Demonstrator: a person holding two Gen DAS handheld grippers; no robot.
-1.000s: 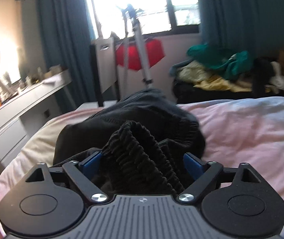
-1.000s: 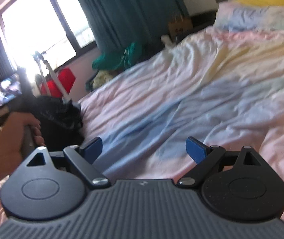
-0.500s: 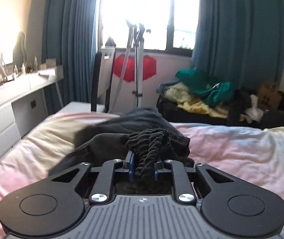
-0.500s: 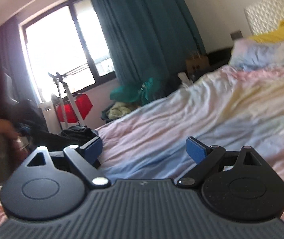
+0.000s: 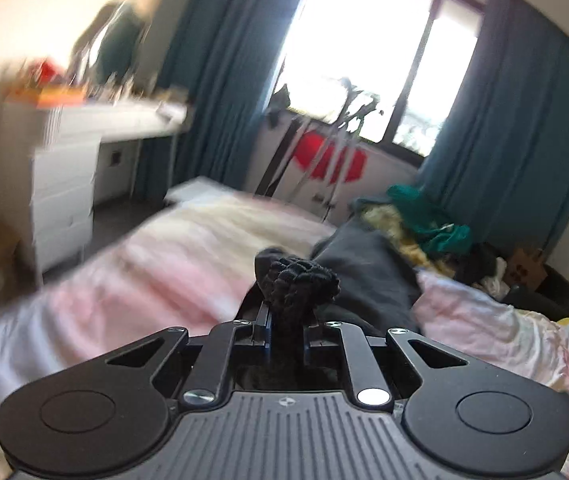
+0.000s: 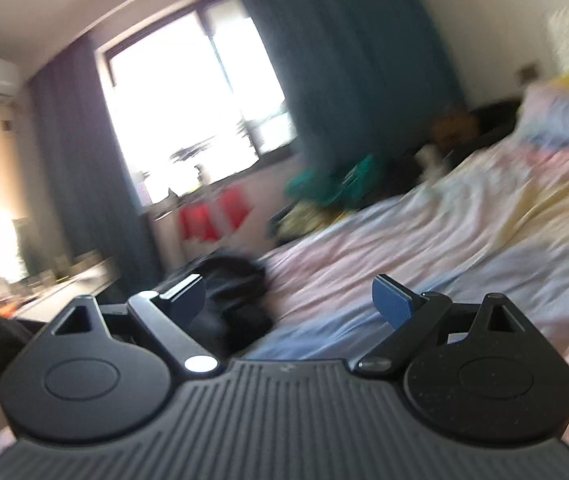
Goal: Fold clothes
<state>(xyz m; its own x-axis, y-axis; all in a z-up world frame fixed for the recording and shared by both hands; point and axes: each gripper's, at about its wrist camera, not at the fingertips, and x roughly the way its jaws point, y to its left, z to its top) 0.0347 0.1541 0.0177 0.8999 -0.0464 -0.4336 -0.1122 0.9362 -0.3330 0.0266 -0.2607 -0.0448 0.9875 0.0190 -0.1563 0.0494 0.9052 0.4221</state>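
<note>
Between the left gripper (image 5: 284, 336) pads, closing the last bit on the ribbed band of a dark garment (image 5: 296, 280), pinching it tight, probably for dragging the piece out flat to fold. Trailing behind, the rest of the garment lying bunched on the pink bed (image 5: 156, 264). Further right, hanging over the sheet, right gripper (image 6: 288, 300) gaping wide, gripping nothing, likely waiting for another edge.

Black left claw (image 5: 284, 334) with silver screws, ribbed grey housing.
</note>
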